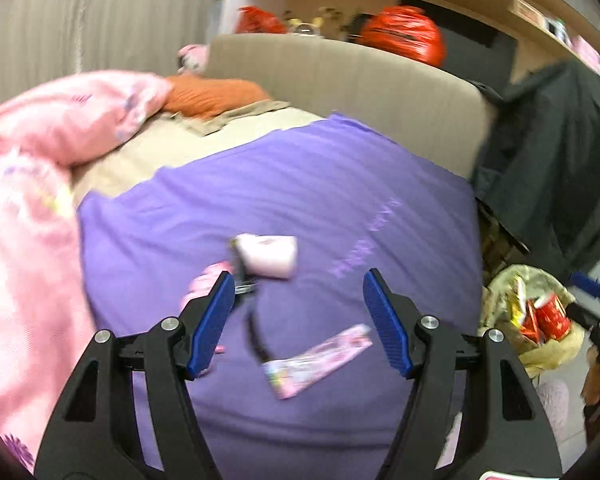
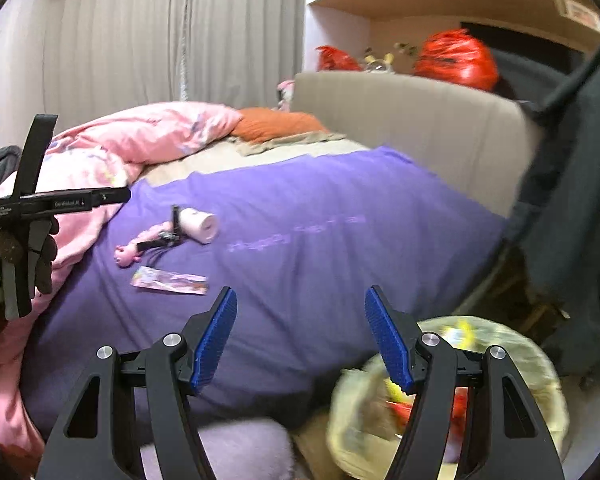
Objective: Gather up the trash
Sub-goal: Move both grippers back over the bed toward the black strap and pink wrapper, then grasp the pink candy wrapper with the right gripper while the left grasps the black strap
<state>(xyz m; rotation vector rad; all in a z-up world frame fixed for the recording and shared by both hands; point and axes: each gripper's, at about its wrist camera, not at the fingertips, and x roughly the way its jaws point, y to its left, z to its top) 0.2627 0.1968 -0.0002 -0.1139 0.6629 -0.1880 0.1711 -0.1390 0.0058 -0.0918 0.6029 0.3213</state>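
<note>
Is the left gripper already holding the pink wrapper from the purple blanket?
No: the left gripper is open with nothing between its jaws, and the pink wrapper lies flat on the purple blanket.

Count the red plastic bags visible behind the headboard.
2: a smaller red bag behind the headboard's left end, and a larger red bag toward its right. Others may be hidden.

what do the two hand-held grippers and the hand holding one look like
Each hand-held gripper, the left hand-held gripper and the right hand-held gripper, has matte black angular linkage arms with silver pivot bolts and two blue ribbed finger pads. Seen side-on from the right wrist camera, the left unit's black body carries small white lettering, and the left hand gripping it wears a dark glove with a camouflage-patterned sleeve. No cables show.
</note>
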